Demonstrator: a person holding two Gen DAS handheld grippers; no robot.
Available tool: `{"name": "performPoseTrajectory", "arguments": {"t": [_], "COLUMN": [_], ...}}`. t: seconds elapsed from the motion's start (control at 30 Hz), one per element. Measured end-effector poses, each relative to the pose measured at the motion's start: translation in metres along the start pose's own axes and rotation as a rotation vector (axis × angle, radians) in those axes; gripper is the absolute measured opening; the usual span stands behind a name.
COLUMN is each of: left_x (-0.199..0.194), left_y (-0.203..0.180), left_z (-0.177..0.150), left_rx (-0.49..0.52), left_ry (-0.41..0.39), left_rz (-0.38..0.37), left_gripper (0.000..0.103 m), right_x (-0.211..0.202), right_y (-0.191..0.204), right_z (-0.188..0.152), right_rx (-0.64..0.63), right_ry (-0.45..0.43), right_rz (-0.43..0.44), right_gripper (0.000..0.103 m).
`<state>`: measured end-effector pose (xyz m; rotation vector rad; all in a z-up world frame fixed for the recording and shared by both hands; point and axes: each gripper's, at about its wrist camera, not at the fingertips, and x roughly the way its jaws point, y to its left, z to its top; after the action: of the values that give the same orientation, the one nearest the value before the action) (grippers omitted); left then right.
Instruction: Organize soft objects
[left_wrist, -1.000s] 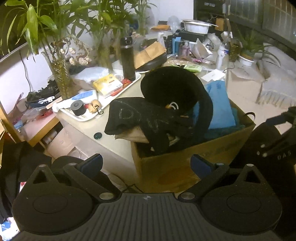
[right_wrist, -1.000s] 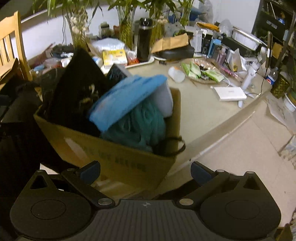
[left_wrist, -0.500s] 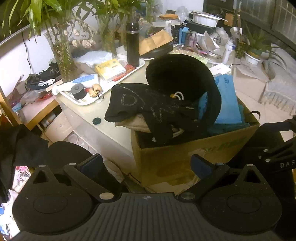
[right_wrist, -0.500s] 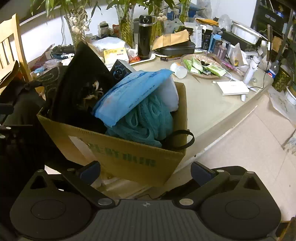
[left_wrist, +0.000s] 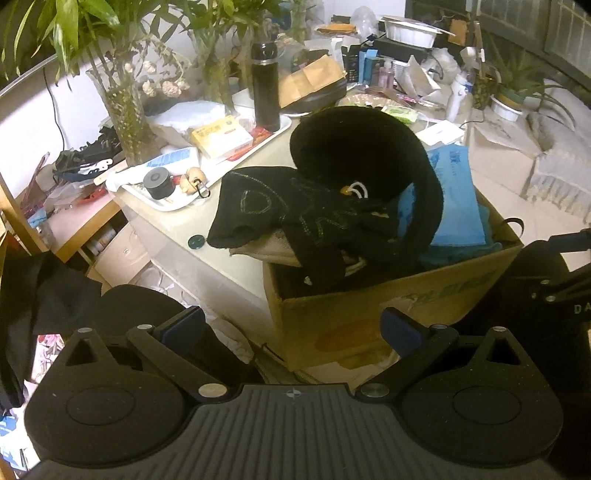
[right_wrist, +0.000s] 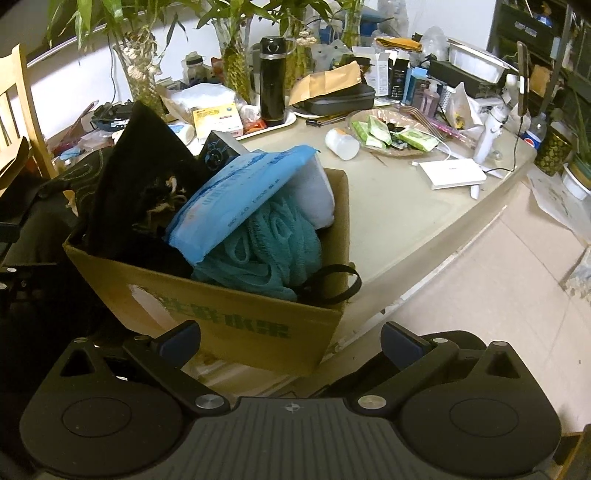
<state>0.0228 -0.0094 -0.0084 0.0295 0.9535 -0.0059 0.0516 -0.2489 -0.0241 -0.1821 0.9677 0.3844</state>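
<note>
A cardboard box (left_wrist: 354, 317) (right_wrist: 229, 328) stands at the table's near edge, piled high with soft things. In it lie a black embroidered cloth (left_wrist: 295, 210), a round black hat (left_wrist: 354, 147) (right_wrist: 140, 166), a blue plastic packet (left_wrist: 454, 199) (right_wrist: 240, 192), a teal knitted cloth (right_wrist: 273, 251) and a white cloth (right_wrist: 314, 199). A black strap (right_wrist: 332, 284) loops over the box's corner. My left gripper (left_wrist: 291, 328) hangs open, short of the box. My right gripper (right_wrist: 291, 336) is open too, low in front of the box wall, holding nothing.
The table (right_wrist: 399, 210) behind the box carries a white tray (left_wrist: 177, 199), a black flask (left_wrist: 265, 85) (right_wrist: 273, 77), glass vases with plants (left_wrist: 125, 110), a white flat device (right_wrist: 450, 173) and much clutter. A wooden chair (right_wrist: 22, 107) stands left. Pale floor (right_wrist: 480, 314) lies right.
Both grippers have backed away from the box and risen a little, so the box looks smaller and lower in each view. Both stay open with nothing held.
</note>
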Motion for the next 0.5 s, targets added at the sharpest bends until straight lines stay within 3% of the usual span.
{"name": "performPoseTrajectory", "arguments": {"t": [0.5], "left_x": [0.0001], "left_y": [-0.0002], "left_z": [0.002], "left_rx": [-0.002], "left_ry": [-0.002], "left_rz": [-0.002], "left_gripper": [0.103], "right_x": [0.0032], "right_y": [-0.003], "right_z": [0.0014], "right_rx": [0.021], "right_ry": [0.009], "right_rz": [-0.001], "right_gripper": [0.103]}}
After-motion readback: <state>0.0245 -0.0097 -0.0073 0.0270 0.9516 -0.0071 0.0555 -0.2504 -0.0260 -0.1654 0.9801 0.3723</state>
